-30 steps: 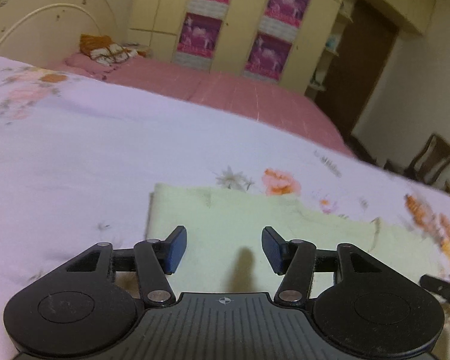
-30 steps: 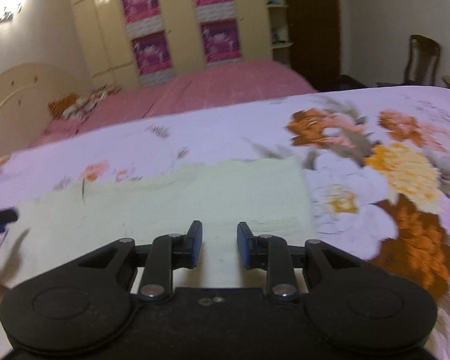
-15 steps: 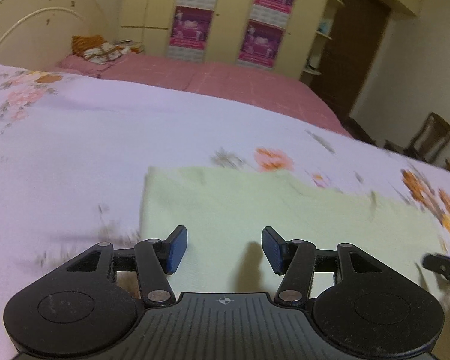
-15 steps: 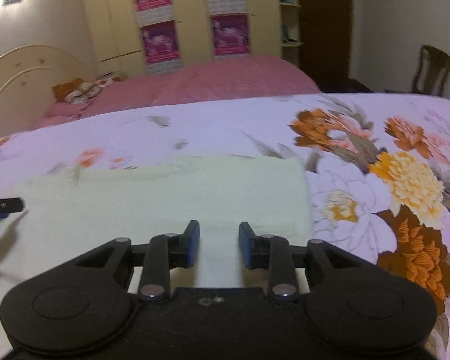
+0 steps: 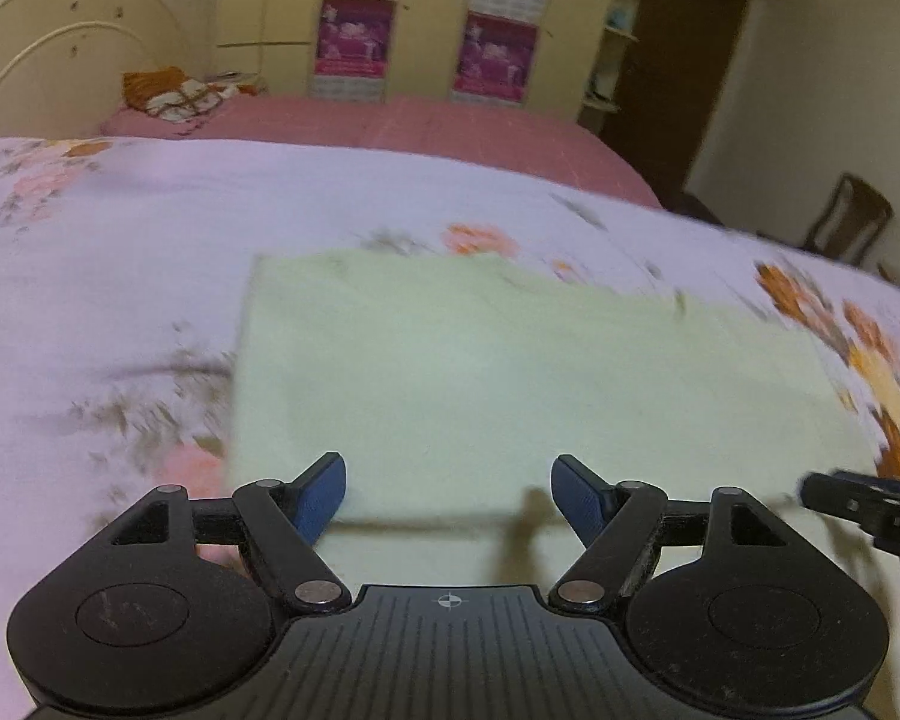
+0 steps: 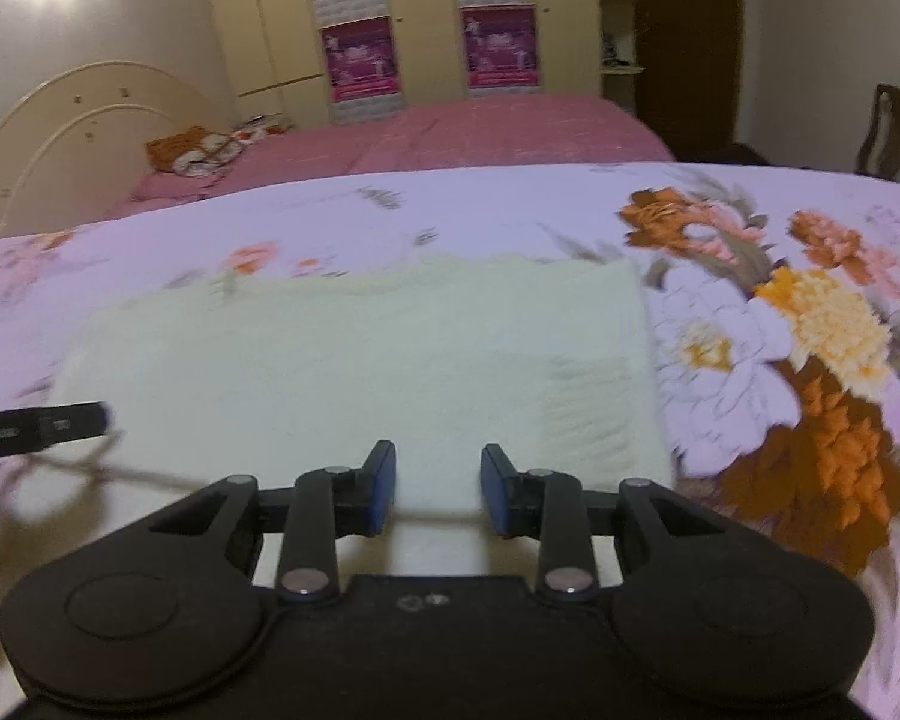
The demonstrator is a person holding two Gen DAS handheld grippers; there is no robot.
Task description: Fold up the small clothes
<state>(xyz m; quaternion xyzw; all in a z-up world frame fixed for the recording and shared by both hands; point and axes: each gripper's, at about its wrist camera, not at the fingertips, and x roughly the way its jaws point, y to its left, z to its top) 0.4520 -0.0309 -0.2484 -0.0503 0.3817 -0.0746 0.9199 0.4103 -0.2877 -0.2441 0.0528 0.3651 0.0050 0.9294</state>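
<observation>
While you hold both tools low over the bed [image 5: 90, 276], the pale green cloth [image 5: 510, 384] lies straight ahead of each of them, spread flat on the flowered bedspread [image 6: 810, 324] with its long axis running left to right across your front. Your left gripper [image 5: 448, 492] sits over the near edge toward the cloth's left end, jaws set wide with nothing between them; your right gripper [image 6: 438, 489] sits over the near edge toward the right end, jaws parted more narrowly and likewise empty. Neither is clearly nearer — each has the near hem just under or just past its fingertips, and each tool's tip shows at the edge of the other's view, so they stand side by side along that hem. The cloth looks thin and soft, a plain rectangle of yellowish green, apparently already doubled, since a straight layered edge crosses just ahead of the left jaws; its far edge is slightly wavy. The right end shows a faint ribbed patch. Judging from this, the next fold would call for pinching the near corners together — the blur hides finer creases.
</observation>
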